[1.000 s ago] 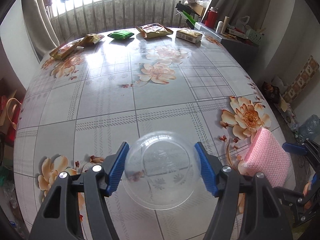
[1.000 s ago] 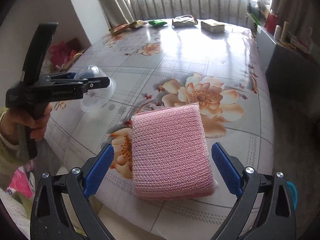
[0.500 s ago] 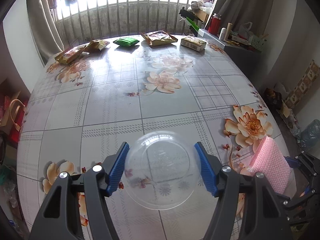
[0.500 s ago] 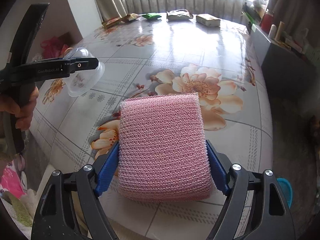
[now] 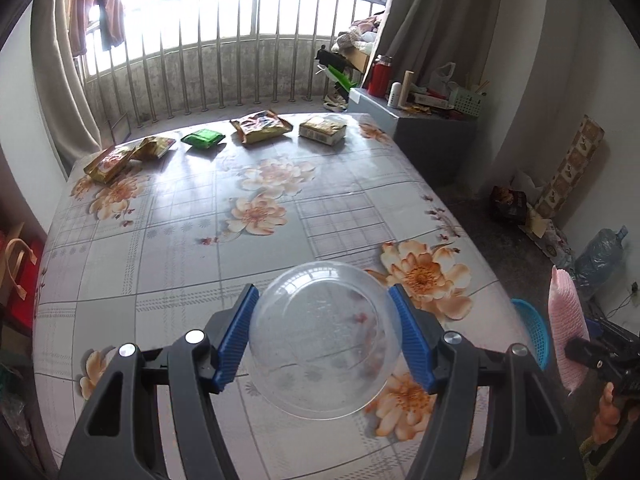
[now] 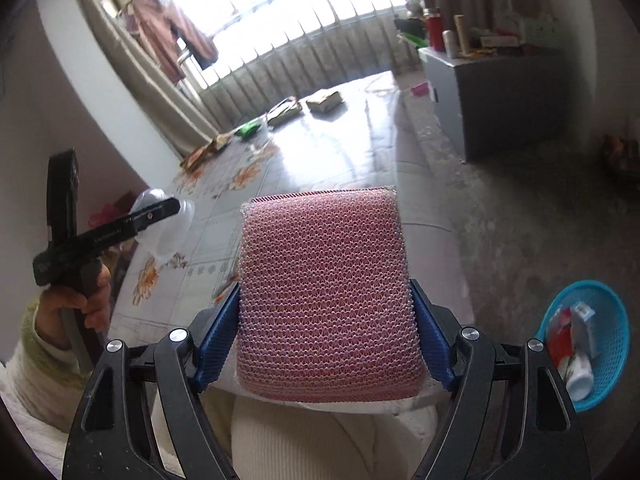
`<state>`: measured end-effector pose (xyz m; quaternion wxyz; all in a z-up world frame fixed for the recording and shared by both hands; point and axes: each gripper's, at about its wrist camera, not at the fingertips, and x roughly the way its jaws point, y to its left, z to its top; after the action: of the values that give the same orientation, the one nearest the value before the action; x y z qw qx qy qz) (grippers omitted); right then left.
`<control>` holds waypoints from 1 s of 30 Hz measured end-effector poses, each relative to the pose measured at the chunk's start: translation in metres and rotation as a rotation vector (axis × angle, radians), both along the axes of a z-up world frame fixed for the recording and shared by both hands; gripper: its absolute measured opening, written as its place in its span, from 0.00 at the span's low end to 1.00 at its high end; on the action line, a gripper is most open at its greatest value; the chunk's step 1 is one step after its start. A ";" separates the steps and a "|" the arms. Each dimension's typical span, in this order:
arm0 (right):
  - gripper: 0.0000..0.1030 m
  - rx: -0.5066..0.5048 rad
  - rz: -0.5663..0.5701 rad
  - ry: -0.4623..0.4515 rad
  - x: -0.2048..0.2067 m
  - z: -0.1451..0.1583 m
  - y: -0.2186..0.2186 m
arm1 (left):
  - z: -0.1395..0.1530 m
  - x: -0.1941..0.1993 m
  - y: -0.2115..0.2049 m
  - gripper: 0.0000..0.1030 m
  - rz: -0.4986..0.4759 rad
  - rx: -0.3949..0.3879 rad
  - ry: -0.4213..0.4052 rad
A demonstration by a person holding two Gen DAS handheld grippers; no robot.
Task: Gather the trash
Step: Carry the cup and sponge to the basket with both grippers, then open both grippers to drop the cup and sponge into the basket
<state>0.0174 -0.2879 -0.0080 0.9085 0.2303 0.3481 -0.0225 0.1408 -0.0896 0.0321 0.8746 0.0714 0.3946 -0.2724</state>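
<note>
Lifted off the tabletop since a second ago, the pink knitted mesh pad [image 6: 326, 296] is pinched in the right gripper [image 6: 325, 330], near a blue plastic basket [image 6: 612, 344] on the grey floor. The left gripper [image 5: 325, 338] clamps a clear plastic dome lid [image 5: 325, 340] above the floral-patterned oilcloth table [image 5: 180, 240]; snack packets [image 5: 262, 125] line its far edge by the barred window.
</note>
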 end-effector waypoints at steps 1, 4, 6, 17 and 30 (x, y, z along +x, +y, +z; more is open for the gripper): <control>0.72 0.016 -0.040 -0.016 -0.011 0.003 -0.012 | 0.004 -0.004 -0.008 0.63 -0.019 -0.010 -0.002; 0.72 0.067 -0.178 -0.059 -0.053 0.008 -0.051 | 0.018 -0.021 -0.038 0.63 -0.090 -0.051 -0.007; 0.72 0.100 -0.293 -0.067 -0.082 0.003 -0.078 | 0.028 -0.034 -0.061 0.63 -0.147 -0.078 -0.010; 0.73 0.526 -0.801 -0.009 -0.220 -0.112 -0.180 | 0.000 -0.119 -0.268 0.63 -0.564 -0.018 0.198; 0.86 0.785 -0.981 0.023 -0.200 -0.236 -0.274 | -0.151 -0.162 -0.471 0.84 -0.679 0.286 0.371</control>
<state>-0.1830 -0.5615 -0.2442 0.6362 0.6795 0.1939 -0.3097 -0.0214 -0.5602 -0.1187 0.6305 0.2681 0.5335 -0.4960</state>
